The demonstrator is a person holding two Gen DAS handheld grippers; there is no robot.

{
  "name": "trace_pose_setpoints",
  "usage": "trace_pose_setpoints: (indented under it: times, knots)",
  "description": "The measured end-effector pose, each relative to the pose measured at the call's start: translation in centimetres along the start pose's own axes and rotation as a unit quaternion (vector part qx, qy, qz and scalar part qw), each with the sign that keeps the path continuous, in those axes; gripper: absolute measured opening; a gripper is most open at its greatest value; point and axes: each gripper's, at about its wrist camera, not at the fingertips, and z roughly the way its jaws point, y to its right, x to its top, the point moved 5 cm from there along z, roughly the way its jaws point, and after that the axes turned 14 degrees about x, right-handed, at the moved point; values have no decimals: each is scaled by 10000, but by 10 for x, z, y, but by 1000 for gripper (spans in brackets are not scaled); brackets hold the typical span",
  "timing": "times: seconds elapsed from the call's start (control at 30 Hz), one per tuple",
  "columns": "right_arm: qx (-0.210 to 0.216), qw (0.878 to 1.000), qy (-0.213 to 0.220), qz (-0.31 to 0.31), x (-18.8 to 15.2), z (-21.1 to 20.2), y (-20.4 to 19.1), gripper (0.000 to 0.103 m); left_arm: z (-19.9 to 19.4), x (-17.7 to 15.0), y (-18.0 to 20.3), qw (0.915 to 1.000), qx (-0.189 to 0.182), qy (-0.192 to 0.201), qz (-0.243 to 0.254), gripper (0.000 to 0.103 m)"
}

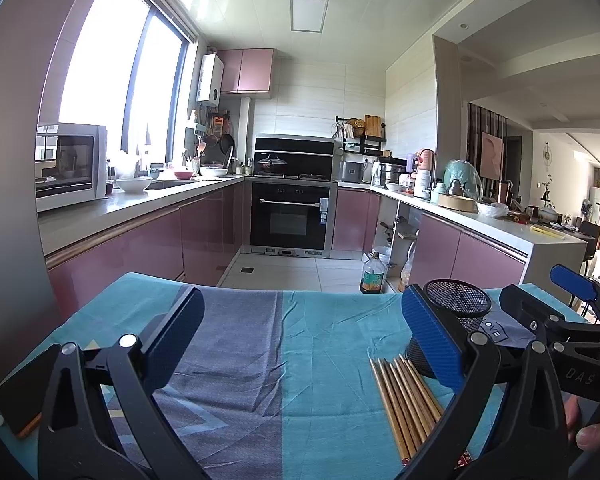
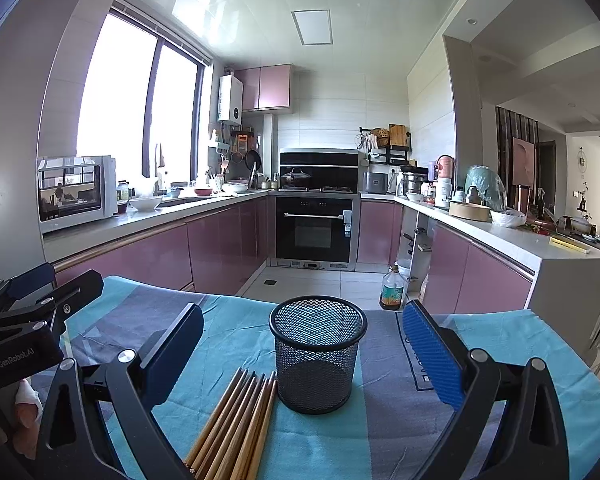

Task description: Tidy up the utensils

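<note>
A teal and grey striped cloth [image 2: 228, 332] covers the surface. On it stands an upright black wire-mesh cup [image 2: 318, 354], seemingly empty. A bundle of brown wooden chopsticks [image 2: 236, 428] lies flat just beside the cup's base. The left tool [image 1: 300, 340] and right tool [image 2: 304, 356] both hover spread apart, holding nothing.

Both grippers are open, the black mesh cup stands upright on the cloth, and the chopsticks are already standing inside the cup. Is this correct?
Not quite. The chopsticks are not in the mesh cup; they lie flat in a bundle on the cloth beside it, and the cup is empty, as the right wrist view shows. The rest holds: the left gripper and right gripper are open, and the cup stands upright.
</note>
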Motion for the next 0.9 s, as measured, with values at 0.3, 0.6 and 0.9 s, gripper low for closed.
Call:
trace_pose_setpoints:
  times: [0.3, 0.6, 0.9]
  knots:
    - [0, 10000, 2, 2, 0, 1, 0, 96, 0, 0, 0, 10000, -5, -7, -6, 97]
    - [-1, 10000, 5, -1, 0, 0, 0, 96, 0, -1, 1, 10000, -8, -25, -13, 97]
    - [-7, 10000, 22, 14, -1, 1, 3, 96, 0, 0, 2, 10000, -10, -21, -13, 97]
